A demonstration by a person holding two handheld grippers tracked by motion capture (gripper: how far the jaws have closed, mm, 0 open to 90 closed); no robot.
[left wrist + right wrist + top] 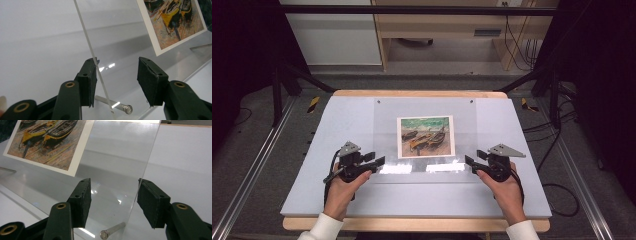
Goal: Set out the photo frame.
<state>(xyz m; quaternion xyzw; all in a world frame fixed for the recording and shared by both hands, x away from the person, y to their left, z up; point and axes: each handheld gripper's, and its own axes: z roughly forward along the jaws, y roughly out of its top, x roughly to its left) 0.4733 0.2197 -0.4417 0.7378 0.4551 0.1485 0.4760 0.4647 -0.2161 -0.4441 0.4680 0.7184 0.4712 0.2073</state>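
- High view: a clear acrylic sheet [427,142] lies over a boat painting print [425,136] on a pale grey board [337,125] that tops the wooden table [422,93]. The left gripper [378,162] and right gripper [469,161] flank its near corners. Dark floor and cables lie around.
- Left gripper view: jaws released, straddling the sheet's thin edge [92,53] above a metal standoff pin [117,106]. The sheet is likely stiff, slick and easily scratched.
- Right gripper view: jaws apart around the edge [146,167]. Best pinched at the corners.

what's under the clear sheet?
A boat picture lies flat beneath the clear sheet. Metal pins show at its near corners, over a second clear panel. Nothing looks hidden, since the sheet is transparent.
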